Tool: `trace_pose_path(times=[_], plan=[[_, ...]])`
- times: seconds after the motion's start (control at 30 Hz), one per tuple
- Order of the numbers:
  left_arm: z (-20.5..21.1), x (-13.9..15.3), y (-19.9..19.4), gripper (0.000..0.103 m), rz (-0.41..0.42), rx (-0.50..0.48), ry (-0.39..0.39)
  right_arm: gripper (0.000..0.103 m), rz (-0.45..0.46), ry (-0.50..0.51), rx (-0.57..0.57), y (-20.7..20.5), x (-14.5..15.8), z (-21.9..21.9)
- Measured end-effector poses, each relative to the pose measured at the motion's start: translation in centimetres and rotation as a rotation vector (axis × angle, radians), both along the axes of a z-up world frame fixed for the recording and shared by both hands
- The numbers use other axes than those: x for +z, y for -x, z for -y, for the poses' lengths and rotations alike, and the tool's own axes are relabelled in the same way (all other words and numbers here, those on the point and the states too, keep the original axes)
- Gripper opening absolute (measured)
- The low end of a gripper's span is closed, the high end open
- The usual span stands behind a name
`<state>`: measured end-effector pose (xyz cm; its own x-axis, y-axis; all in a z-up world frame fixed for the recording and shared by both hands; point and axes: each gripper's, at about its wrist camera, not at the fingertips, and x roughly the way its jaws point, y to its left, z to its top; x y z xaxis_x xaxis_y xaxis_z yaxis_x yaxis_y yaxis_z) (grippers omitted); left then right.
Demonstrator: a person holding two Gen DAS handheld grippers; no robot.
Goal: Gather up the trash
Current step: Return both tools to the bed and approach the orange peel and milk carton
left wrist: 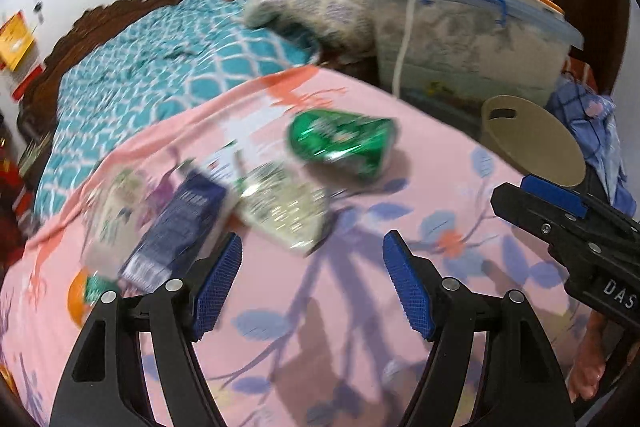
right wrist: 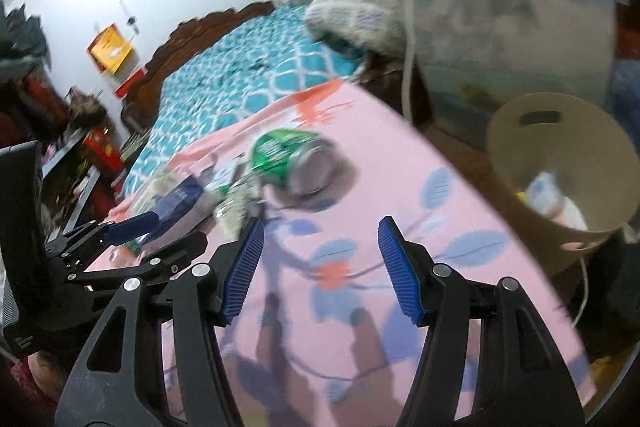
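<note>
I am between pickups, both hands over the pink flower-printed cloth [left wrist: 400, 367] on the table, with nothing gripped yet. Furthest left lies an orange-capped clear plastic bottle [left wrist: 86, 291], then a dark blue printed carton [left wrist: 176, 227] and a crumpled clear plastic wrapper with pale print [left wrist: 280, 207], all touching in one heap. My left hand-held gripper [left wrist: 312, 287] hangs just short of that heap, jaws spread and empty. Beyond it the crushed green drinks can [left wrist: 344, 143] lies on its side, a little apart. My right hand-held gripper [right wrist: 320, 267] is likewise spread with nothing between its pads. At the far right, off the table's edge, stands the round beige plastic bin [right wrist: 560, 147] (some litter already inside).

Next — I judge — each hand must drop onto one piece: left to the carton or wrapper, right to the can — then carry across to the bin.
</note>
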<state>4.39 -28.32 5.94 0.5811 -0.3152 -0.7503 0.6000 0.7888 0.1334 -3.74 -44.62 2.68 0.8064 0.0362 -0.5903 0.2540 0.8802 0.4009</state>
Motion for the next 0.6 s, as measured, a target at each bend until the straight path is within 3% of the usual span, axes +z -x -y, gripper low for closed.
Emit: trace_pose_path(times=[0.6], plan=[[-13.2,-1.1,-2.6,0.069,-0.054,0.232,0.063,0.062,-0.064,0.035,0.185,-4.7,0.0,-10.2]])
